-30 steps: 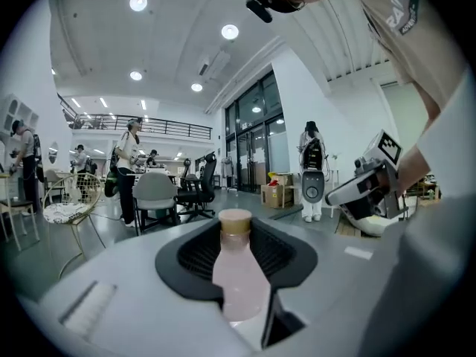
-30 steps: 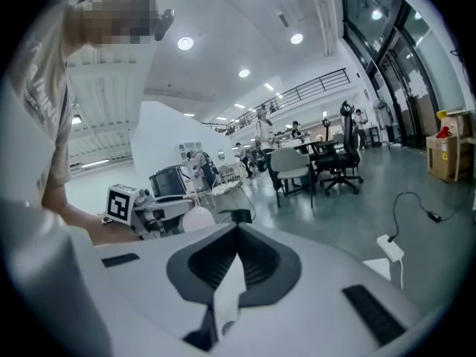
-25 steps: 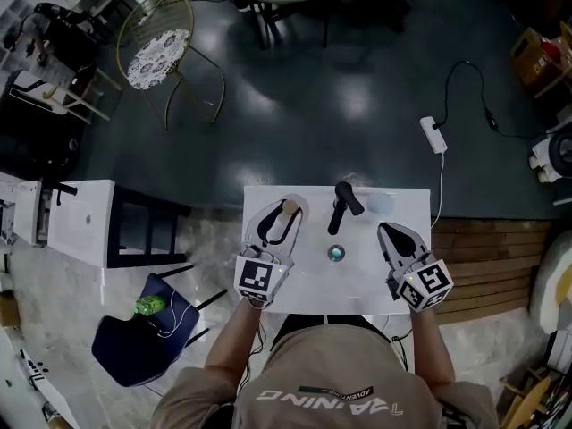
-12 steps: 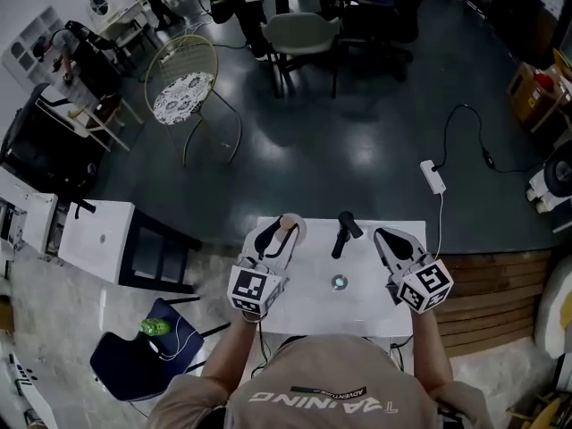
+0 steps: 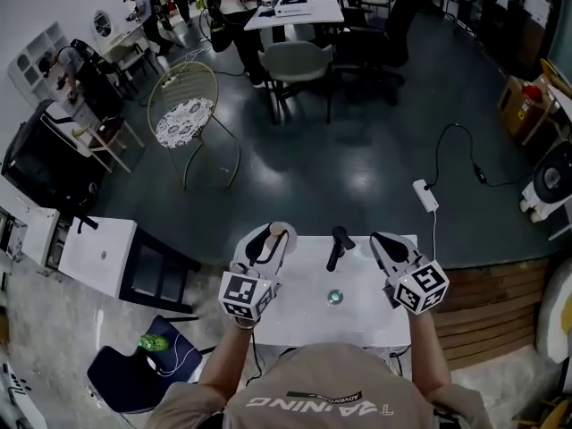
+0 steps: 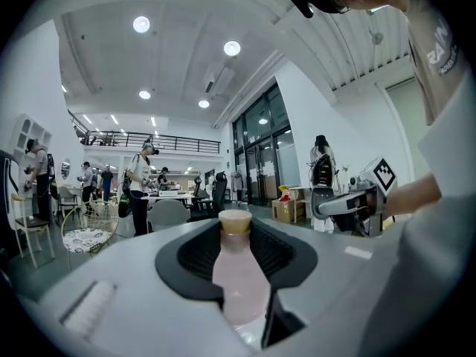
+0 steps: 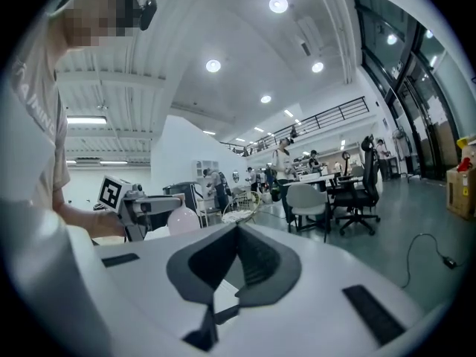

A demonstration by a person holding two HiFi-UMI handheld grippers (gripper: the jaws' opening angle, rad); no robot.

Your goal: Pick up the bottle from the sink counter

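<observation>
A pale pink bottle (image 6: 238, 281) with a tan cap (image 6: 235, 220) stands between the dark pads of my left gripper (image 6: 236, 236), which is shut on it. In the head view the bottle's cap (image 5: 278, 232) shows at the tip of the left gripper (image 5: 266, 241), over the far left corner of the white sink counter (image 5: 357, 320). My right gripper (image 5: 379, 240) hovers over the counter's right side. Its jaws (image 7: 236, 236) are shut with nothing between them. The right gripper view also catches the bottle (image 7: 181, 220).
A black faucet (image 5: 336, 247) rises at the counter's back, with the round drain (image 5: 335, 298) in front of it. A dark floor lies beyond, with a wire chair (image 5: 183, 105), a power strip (image 5: 424, 195) and a table with people (image 5: 290, 12).
The head view has tilted up, so more of the room shows and the counter sits lower in the picture. Both grippers keep their places over the counter. The bottle stays in the left gripper.
</observation>
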